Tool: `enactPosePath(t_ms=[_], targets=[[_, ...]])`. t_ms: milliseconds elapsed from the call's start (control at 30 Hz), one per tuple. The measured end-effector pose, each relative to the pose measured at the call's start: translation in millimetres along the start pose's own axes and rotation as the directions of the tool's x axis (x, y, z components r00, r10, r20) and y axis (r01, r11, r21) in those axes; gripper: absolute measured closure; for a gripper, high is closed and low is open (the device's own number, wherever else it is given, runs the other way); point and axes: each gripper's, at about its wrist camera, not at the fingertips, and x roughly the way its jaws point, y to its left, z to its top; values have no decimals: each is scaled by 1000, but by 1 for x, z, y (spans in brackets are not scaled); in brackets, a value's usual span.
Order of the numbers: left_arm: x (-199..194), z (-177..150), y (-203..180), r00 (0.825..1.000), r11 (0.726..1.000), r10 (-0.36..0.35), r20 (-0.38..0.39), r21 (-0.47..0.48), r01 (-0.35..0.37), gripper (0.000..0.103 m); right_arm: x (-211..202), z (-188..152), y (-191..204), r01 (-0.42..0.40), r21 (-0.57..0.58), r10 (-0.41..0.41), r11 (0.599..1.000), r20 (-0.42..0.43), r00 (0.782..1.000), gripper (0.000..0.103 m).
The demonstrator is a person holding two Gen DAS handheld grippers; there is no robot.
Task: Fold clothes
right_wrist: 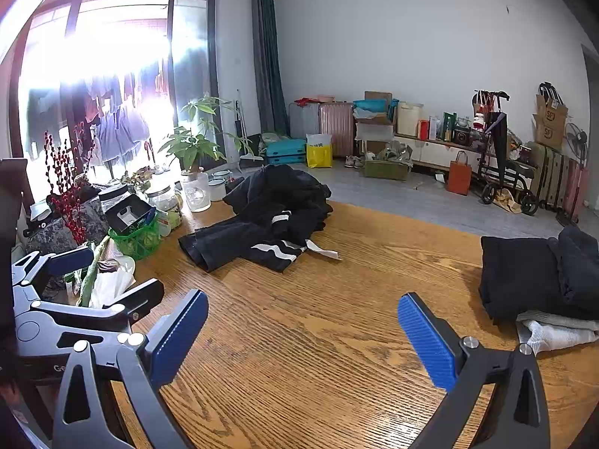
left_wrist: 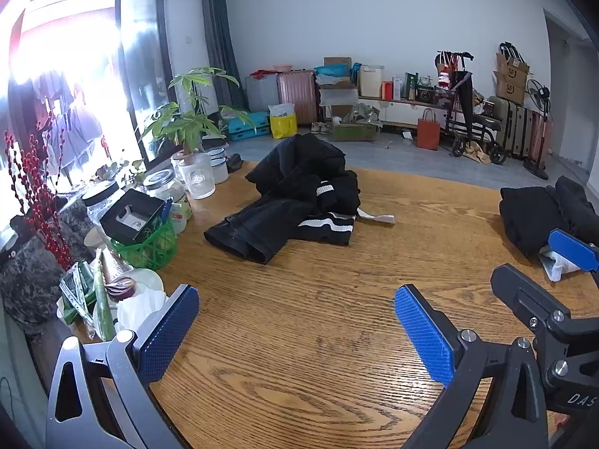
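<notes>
A rumpled heap of black clothes (left_wrist: 295, 194) (right_wrist: 269, 209) with white stripes lies at the far middle of the wooden table (left_wrist: 337, 284) (right_wrist: 337, 292). A folded stack of dark garments (left_wrist: 539, 213) (right_wrist: 531, 277) rests at the right edge on a white and grey folded piece (right_wrist: 554, 331). My left gripper (left_wrist: 297, 321) (right_wrist: 125, 271) hovers open over bare wood, nothing between its blue pads. My right gripper (right_wrist: 303, 321) (left_wrist: 531, 262) is beside it, also open and holding nothing, close to the folded stack.
Along the table's left edge stand a green basket (left_wrist: 149, 247) with a black box, glass jars (left_wrist: 164, 187), a potted plant (left_wrist: 191, 123), red berry branches (left_wrist: 41, 202) and vegetables (left_wrist: 105, 299). Beyond the far table edge are suitcases, bags and a cart on the floor.
</notes>
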Motion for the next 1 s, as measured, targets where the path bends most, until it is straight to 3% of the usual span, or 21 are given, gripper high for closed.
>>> enactPosePath(t_ms=[1000], targets=[[-1, -2, 6, 1000, 999, -15, -14, -32, 15, 0, -6, -3, 4, 4, -20, -4, 1000, 5, 1000, 0]])
